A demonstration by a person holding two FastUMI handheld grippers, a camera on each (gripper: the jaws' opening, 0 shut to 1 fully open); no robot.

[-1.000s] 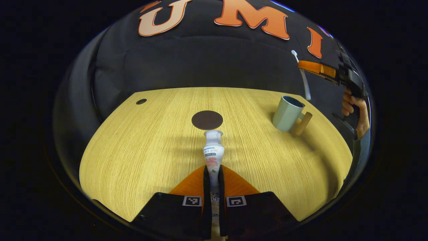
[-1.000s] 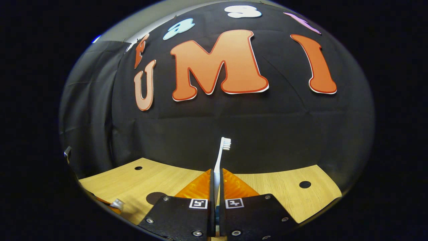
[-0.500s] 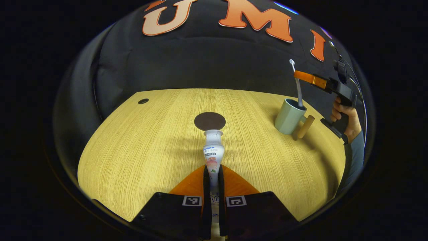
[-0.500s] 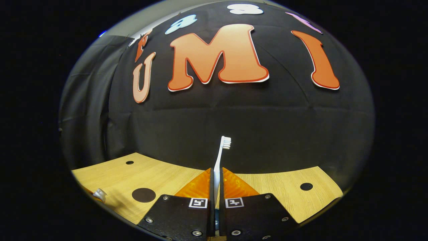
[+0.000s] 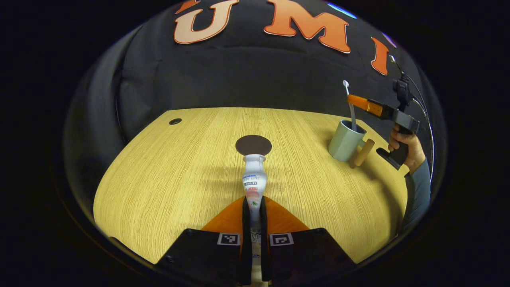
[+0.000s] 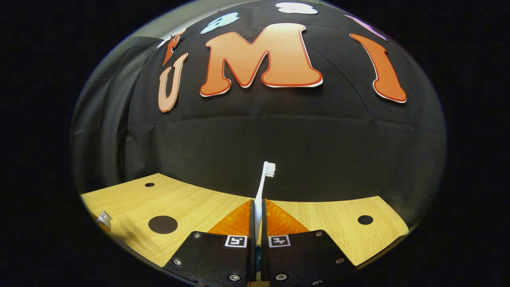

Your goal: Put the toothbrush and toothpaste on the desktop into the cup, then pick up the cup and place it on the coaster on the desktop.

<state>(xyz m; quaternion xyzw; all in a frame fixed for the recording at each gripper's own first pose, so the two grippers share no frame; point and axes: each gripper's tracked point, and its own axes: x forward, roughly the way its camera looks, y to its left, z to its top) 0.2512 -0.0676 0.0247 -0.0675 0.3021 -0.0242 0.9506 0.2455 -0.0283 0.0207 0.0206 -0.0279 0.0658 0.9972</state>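
Left gripper (image 5: 255, 205), bottom centre: clamped on toothpaste tube (image 5: 254, 181). Right gripper (image 6: 257, 207): clamped on toothbrush (image 6: 263, 185), handle end inside cup (image 5: 345, 140), right of frame. Coaster (image 5: 253, 145), centre of desktop (image 5: 175, 179).

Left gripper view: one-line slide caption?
Left tool grips white toothpaste tube; right tool lowers white toothbrush into pale-green cup.

A pale yellow desktop with fine wood grain (image 5: 167, 175) carries a flat, round, dark brown coaster (image 5: 253, 145). The pale grey-green cup (image 5: 345, 140) has a light wooden handle (image 5: 362, 152). The white plastic toothbrush (image 6: 263, 181) has white bristles. The white toothpaste tube (image 5: 254, 184) bears blue and dark print, a red-pink patch and a small green mark.
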